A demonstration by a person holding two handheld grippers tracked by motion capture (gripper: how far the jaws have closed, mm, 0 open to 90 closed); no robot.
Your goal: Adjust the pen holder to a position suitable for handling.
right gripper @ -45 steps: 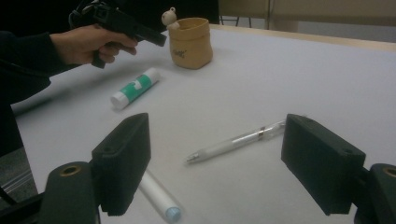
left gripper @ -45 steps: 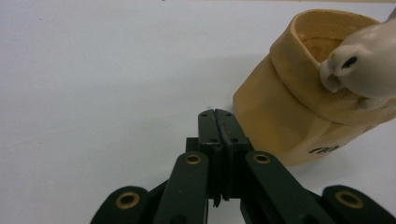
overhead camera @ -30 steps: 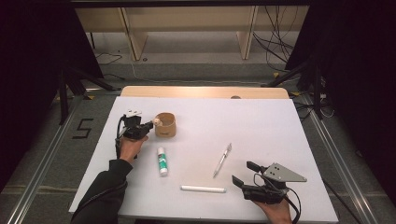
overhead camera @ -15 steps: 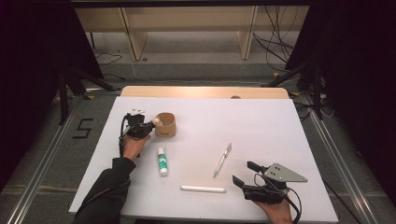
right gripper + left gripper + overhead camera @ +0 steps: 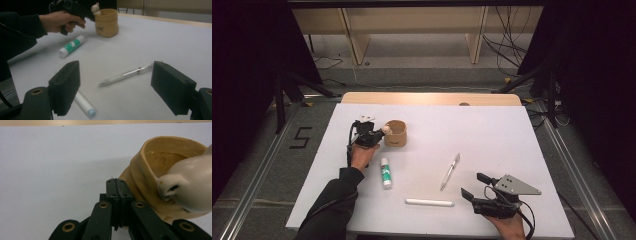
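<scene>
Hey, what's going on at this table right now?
A person holds a gripper in each hand at a white table. The left gripper, jaws shut on nothing, sits beside a tan soft pouch with a small cream figure on its rim. The right gripper rests open near the front edge. A green-and-white glue stick, a clear pen and a white capped marker lie untouched between them.
</scene>
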